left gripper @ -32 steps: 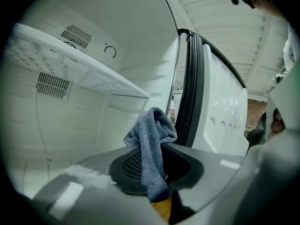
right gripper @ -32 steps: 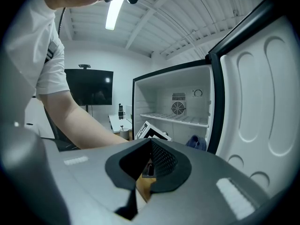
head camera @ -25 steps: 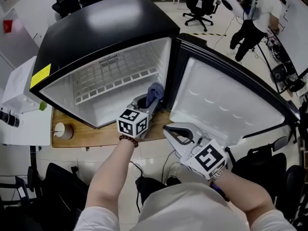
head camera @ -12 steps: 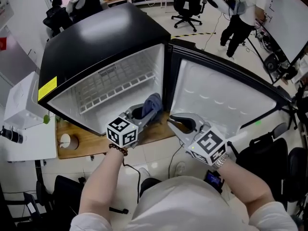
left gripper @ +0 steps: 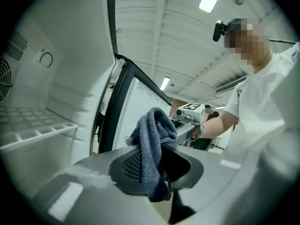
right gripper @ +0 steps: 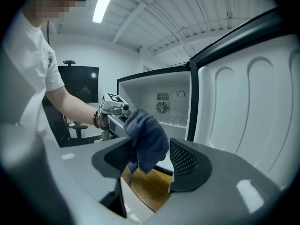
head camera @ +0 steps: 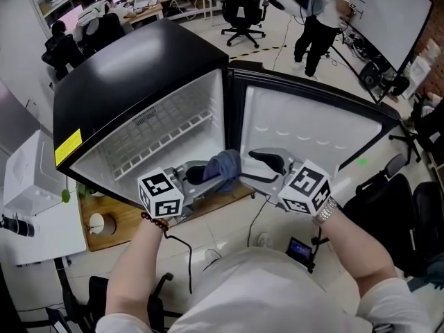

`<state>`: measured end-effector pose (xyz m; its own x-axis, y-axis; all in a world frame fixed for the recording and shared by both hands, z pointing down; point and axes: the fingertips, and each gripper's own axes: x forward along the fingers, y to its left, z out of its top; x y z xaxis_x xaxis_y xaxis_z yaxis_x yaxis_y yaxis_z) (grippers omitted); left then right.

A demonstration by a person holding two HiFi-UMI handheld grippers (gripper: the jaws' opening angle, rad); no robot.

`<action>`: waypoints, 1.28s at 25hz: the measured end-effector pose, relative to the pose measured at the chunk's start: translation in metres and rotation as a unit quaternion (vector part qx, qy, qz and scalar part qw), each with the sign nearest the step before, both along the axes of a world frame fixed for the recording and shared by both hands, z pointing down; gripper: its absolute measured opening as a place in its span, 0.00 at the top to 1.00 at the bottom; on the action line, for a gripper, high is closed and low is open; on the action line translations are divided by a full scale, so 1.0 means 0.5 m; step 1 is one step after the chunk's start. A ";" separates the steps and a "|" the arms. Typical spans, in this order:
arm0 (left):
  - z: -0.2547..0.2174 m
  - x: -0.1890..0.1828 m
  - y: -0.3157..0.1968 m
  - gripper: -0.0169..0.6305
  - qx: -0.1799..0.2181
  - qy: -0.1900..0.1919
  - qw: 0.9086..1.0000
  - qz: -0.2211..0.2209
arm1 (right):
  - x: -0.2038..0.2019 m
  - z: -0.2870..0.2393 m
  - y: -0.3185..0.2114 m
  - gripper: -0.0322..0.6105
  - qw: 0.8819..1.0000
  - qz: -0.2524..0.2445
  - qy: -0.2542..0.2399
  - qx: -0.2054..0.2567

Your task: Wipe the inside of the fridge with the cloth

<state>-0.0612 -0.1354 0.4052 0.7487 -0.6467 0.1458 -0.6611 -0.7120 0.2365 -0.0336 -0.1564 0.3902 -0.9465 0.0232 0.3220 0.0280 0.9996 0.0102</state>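
Observation:
The black fridge (head camera: 139, 68) stands with its door (head camera: 312, 130) swung wide to the right, and a white wire shelf (head camera: 156, 141) shows inside. My left gripper (head camera: 207, 177) is shut on the blue cloth (head camera: 223, 168), held just in front of the fridge's lower opening. In the left gripper view the cloth (left gripper: 152, 144) bunches up out of the clamped jaws. My right gripper (head camera: 251, 166) faces it from the right. Its jaws have just been opening and now stand wide, with the hanging cloth (right gripper: 147, 142) between them and the right pad clear of it.
The fridge rests on a wooden board (head camera: 121, 217) with a tape roll (head camera: 97, 223) on it. A white appliance (head camera: 28, 179) sits at the left. A small device (head camera: 300, 250) and a cable lie on the floor. Office chairs and a standing person (head camera: 319, 12) are behind.
My left gripper drew out of the fridge and rose with the cloth towards the right gripper. The right gripper's jaws went from shut to wide, now on either side of the cloth.

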 end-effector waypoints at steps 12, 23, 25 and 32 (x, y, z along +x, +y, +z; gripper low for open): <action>-0.062 0.061 0.098 0.85 -0.013 0.031 0.985 0.168 | 0.022 -0.044 0.092 0.53 0.994 -0.084 -0.001 -0.070; -0.068 0.088 0.169 0.85 -0.042 0.019 0.960 0.276 | 0.014 -0.062 0.208 0.64 0.982 -0.159 -0.003 -0.103; -0.068 0.093 0.162 0.85 -0.044 0.013 0.960 0.277 | 0.022 -0.063 0.201 0.68 0.983 -0.156 -0.004 -0.097; -0.060 0.125 0.093 0.80 -0.033 -0.010 0.976 0.213 | 0.069 -0.056 0.138 0.75 0.989 -0.116 -0.007 -0.086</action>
<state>0.0014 -0.0891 0.3750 0.9442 -0.2659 0.1946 -0.3134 -0.9070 0.2815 0.0010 -0.0874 0.3622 -0.9137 0.2942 0.2804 0.2585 0.9531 -0.1575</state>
